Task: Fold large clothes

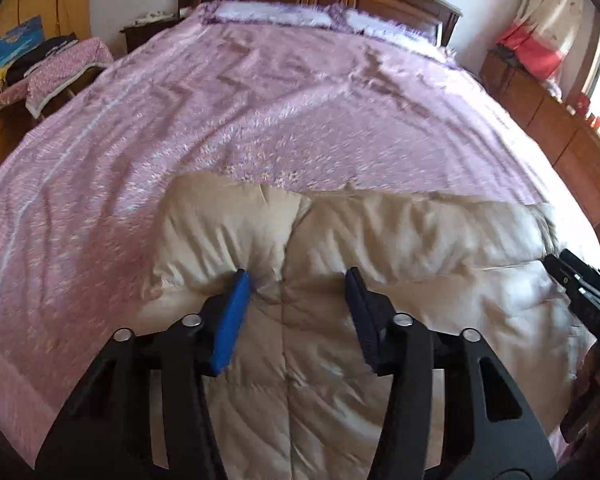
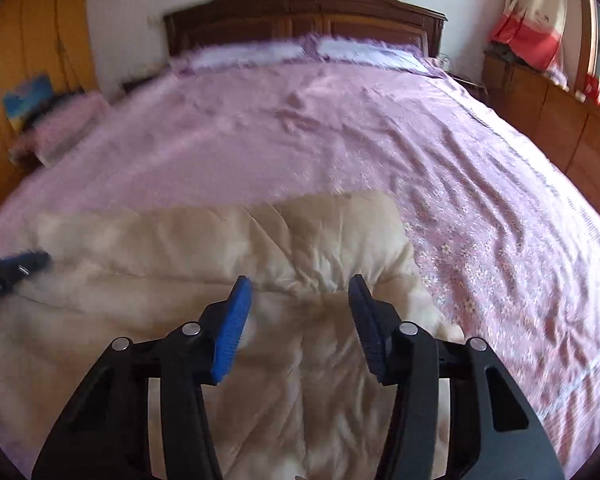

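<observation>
Left gripper [image 1: 298, 276] hangs nose-down over the near end of a cream quilted coat [image 1: 340, 248], jaws spread. The blue pad at 9 o'clock presses a dimple into the padding, while the dark pad at 3 o'clock seems to stand just clear of the cloth — nothing is pinched between them.

Right gripper [image 2: 300, 282] hangs over the same coat [image 2: 220, 248] toward its right side, jaws likewise spread, with puffed fabric beneath the gap. The picture is smeared here, so whether either pad touches I cannot tell.

Each gripper shows in the other's view: the right one [image 1: 580, 280] at 3 o'clock, the left one [image 2: 16, 268] at 9 o'clock.

The coat lies spread across the foot of the bed [image 1: 260, 120], on a pink flowered cover. Its far edge runs crosswise, bunched into soft ridges.

Beyond it, toward 12 o'clock, lie two pillows [image 1: 276, 14] against a dark wooden headboard [image 2: 300, 12]. At 10 o'clock stands a stool heaped with cloth [image 1: 60, 68]; at 2 o'clock hangs a curtain [image 2: 532, 12].
</observation>
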